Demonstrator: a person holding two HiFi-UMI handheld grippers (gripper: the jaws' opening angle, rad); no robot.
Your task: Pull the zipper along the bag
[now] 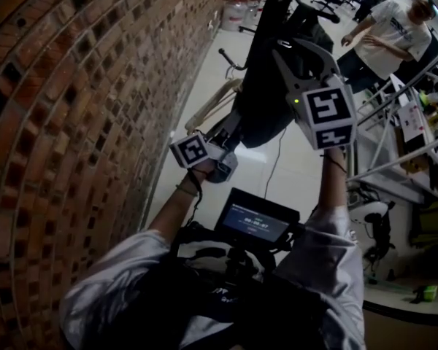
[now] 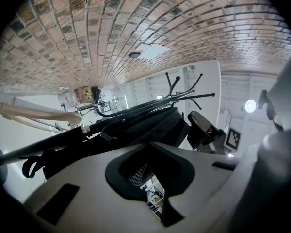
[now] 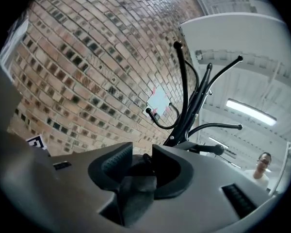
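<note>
A black bag [image 1: 266, 115] hangs from a black coat stand [image 3: 184, 115] next to a brick wall. My left gripper [image 1: 223, 150] is at the bag's lower end; in the left gripper view its jaws [image 2: 150, 174] are closed on black bag fabric, with the rest of the bag [image 2: 145, 125] stretching away beyond them. My right gripper [image 1: 303, 53] reaches up to the bag's upper part. In the right gripper view it [image 3: 142, 160] stands open, with a small dark tab and a grey strip of fabric [image 3: 136, 191] lying loose in the gap between the pads.
The brick wall [image 1: 80, 122] runs close along the left. A person in a white shirt [image 1: 390, 39] stands at the back right near metal racks [image 1: 401, 122]. A small screen [image 1: 255, 221] sits on the rig at my chest.
</note>
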